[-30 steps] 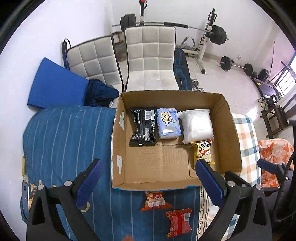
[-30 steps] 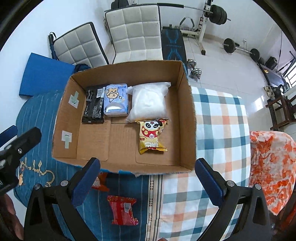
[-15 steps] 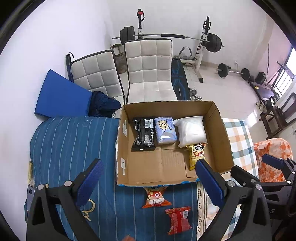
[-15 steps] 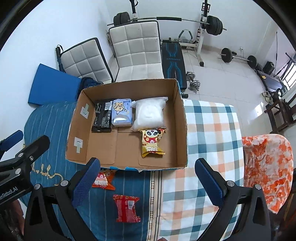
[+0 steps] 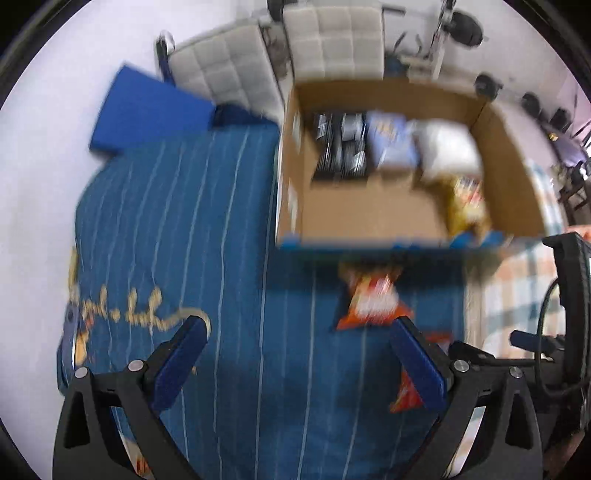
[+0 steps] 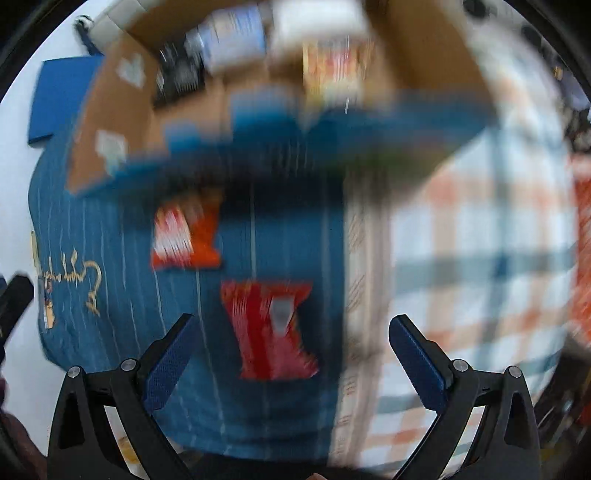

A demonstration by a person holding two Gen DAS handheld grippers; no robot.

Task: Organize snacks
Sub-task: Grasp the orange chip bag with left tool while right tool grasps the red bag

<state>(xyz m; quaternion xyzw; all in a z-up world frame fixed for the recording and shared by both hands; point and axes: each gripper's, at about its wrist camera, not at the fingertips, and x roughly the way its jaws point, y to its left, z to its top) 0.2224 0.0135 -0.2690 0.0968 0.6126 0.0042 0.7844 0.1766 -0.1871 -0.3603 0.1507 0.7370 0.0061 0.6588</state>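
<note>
A: How much is blurred?
B: Most of the right wrist view; the cardboard box (image 6: 122,110) smears across the top of the frame.

A: Count the snacks.
B: Four packets in the box (image 5: 388,199), labels unreadable. Two outside on the blue cloth (image 5: 221,258): an orange packet (image 6: 184,236) centre left, a red packet (image 6: 273,328) lower centre.

A: The claws?
B: The left gripper (image 5: 299,354) and right gripper (image 6: 291,350) are both spread wide, holding nothing.

A home gym room: barbell rack (image 5: 448,22), padded chairs (image 5: 332,37), blanket-covered table (image 5: 177,221).
</note>
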